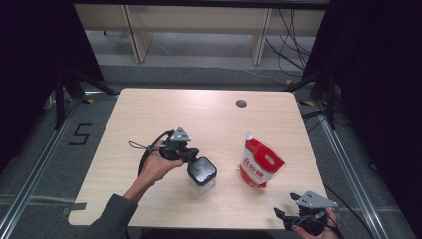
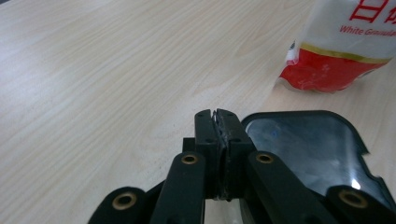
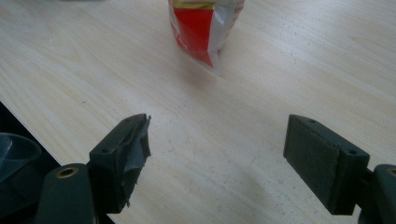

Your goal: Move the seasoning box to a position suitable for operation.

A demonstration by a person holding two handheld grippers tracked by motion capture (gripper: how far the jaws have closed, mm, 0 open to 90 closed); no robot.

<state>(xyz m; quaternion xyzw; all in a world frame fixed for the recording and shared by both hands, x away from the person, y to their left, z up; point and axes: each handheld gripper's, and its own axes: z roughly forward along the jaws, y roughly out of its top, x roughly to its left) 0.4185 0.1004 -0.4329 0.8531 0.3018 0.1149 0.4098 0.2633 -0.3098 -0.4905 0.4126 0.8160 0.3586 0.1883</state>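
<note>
Where the left gripper hovers, clear jar, glossy black lid

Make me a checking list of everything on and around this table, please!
Surface: light wooden table, with a small round hole near the far edge.
Job's things: a clear container with a black lid stands mid-table beside the left gripper; a red and white pouch stands upright to its right, apart from it.
Clutter: nothing seen.
Grippers: left gripper has its jaws shut with nothing between them, right next to the lid; right gripper is open at the near right corner, pointing toward the pouch.
Cables: a black cable loops from the left gripper; more wires lie on the floor behind.
Surroundings: grey floor, wooden furniture legs, and a floor mark "5".
</note>
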